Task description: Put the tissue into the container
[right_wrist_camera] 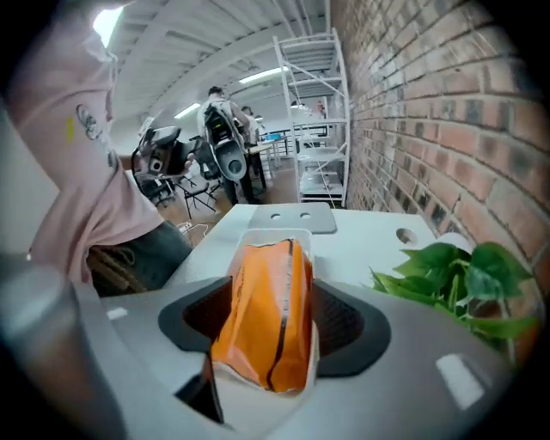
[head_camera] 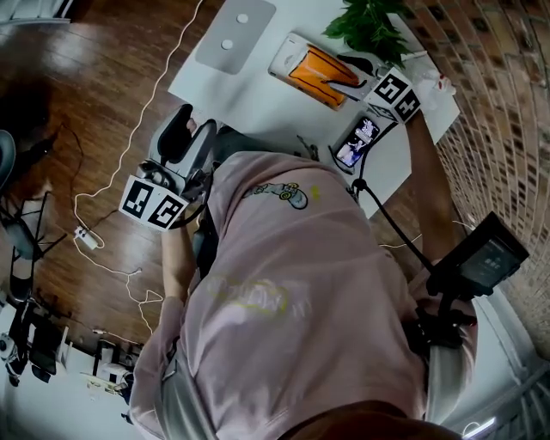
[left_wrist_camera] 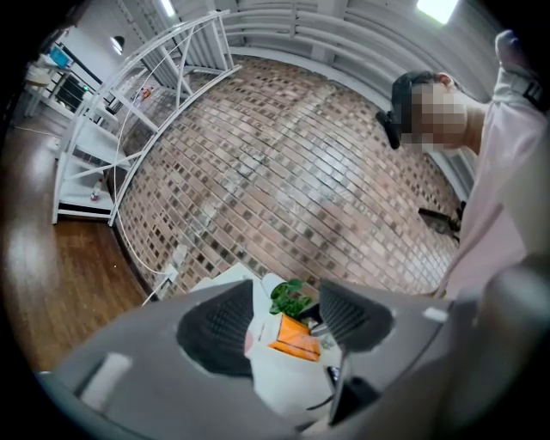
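An orange tissue pack [right_wrist_camera: 262,318] lies lengthwise in a shallow white container [right_wrist_camera: 273,234] on the white table [head_camera: 258,94]. In the head view the pack [head_camera: 314,76] sits near the table's far side. My right gripper [right_wrist_camera: 271,331] is open, its dark pads flanking the near end of the pack, which fills most of the gap. From the head view that gripper [head_camera: 348,84] reaches in from the right. My left gripper [head_camera: 191,129] hangs off the table's left edge over the wooden floor, open [left_wrist_camera: 284,331] with nothing between its pads.
A green plant [head_camera: 369,26] stands just right of the container, against the brick wall [right_wrist_camera: 447,112]. A grey pad [head_camera: 234,34] lies beyond the container. A phone [head_camera: 357,142] rests near the table's front edge. Cables [head_camera: 103,223] trail over the floor. A small monitor [head_camera: 481,253] juts out at the right.
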Tool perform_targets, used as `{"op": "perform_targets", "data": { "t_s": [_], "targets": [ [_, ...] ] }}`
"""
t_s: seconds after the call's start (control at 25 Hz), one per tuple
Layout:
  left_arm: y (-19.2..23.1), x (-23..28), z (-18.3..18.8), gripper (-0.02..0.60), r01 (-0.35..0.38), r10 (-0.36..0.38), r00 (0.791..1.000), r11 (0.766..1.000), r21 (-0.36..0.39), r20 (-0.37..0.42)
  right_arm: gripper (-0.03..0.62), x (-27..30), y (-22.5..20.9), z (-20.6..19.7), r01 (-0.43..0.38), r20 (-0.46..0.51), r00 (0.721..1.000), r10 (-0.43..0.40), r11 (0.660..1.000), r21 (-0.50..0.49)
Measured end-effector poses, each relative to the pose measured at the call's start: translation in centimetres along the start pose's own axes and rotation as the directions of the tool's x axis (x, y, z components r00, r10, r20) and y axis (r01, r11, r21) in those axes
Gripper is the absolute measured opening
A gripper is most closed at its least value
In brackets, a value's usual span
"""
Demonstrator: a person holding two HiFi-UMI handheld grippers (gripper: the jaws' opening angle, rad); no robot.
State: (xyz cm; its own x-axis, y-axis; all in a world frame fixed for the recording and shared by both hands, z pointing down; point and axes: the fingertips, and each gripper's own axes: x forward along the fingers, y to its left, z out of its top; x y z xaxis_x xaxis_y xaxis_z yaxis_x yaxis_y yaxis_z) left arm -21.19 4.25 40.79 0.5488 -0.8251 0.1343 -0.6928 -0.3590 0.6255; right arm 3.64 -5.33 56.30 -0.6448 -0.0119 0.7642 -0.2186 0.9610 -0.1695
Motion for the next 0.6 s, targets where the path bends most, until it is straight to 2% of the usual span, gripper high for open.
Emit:
{"op": "perform_targets", "data": {
  "t_s": [0.08, 0.16, 0.2, 0.28, 0.32, 0.4, 0.44, 0.48, 0.52, 0.6],
  "targets": [
    [0.3, -0.2, -0.3, 0.247, -0.006, 0.006, 1.000, 1.000, -0.010, -0.003, 0.301, -1.7, 0.3, 0.2, 0.044, 0.042, 0.998, -0.043, 0.999, -0.027],
    [0.5, -0.2, -0.6, 0.247, -0.005, 0.004, 1.000, 1.000, -0.013, -0.009, 0.290, -4.4, 0.0, 1.8, 0.131, 0.150, 0.980, -0.131, 0.991, 0.008],
    [0.6, -0.1, -0.7, 0.247, 0.000, -0.001, 1.000, 1.000, -0.012, -0.013, 0.239, -5.8, -0.4, 2.6, 0.189, 0.211, 0.958, -0.193, 0.981, 0.040],
    [0.5, 0.4, -0.7, 0.247, 0.017, -0.017, 1.000, 1.000, -0.007, -0.021, 0.059, -7.3, -1.5, 2.7, 0.289, 0.284, 0.904, -0.319, 0.946, 0.145],
    [0.4, 0.7, -0.7, 0.247, 0.026, -0.026, 0.999, 1.000, -0.004, -0.025, 0.025, -6.5, -1.9, 1.4, 0.312, 0.256, 0.898, -0.358, 0.928, 0.204],
    [-0.1, 1.6, -0.7, 0.247, 0.048, -0.048, 0.998, 0.999, 0.005, -0.034, 0.003, -2.5, -2.3, -3.3, 0.334, 0.075, 0.927, -0.368, 0.900, 0.280],
    [-0.5, 2.1, -0.7, 0.247, 0.061, -0.060, 0.997, 0.998, 0.011, -0.038, 0.003, -0.6, -2.4, -5.4, 0.348, -0.003, 0.931, -0.364, 0.889, 0.298],
    [-1.0, 2.6, -0.7, 0.247, 0.076, -0.075, 0.996, 0.997, 0.021, -0.043, 0.003, 0.5, -2.4, -6.4, 0.366, -0.023, 0.925, -0.379, 0.875, 0.315],
    [-1.6, 3.0, -0.6, 0.247, 0.091, -0.090, 0.995, 0.995, 0.033, -0.048, 0.003, 0.4, -2.5, -6.2, 0.385, 0.009, 0.911, -0.412, 0.858, 0.340],
    [-2.7, 3.3, -0.4, 0.247, 0.115, -0.112, 0.992, 0.992, 0.056, -0.055, 0.003, -2.5, -2.5, -3.8, 0.413, 0.120, 0.861, -0.494, 0.817, 0.402]
  ]
}}
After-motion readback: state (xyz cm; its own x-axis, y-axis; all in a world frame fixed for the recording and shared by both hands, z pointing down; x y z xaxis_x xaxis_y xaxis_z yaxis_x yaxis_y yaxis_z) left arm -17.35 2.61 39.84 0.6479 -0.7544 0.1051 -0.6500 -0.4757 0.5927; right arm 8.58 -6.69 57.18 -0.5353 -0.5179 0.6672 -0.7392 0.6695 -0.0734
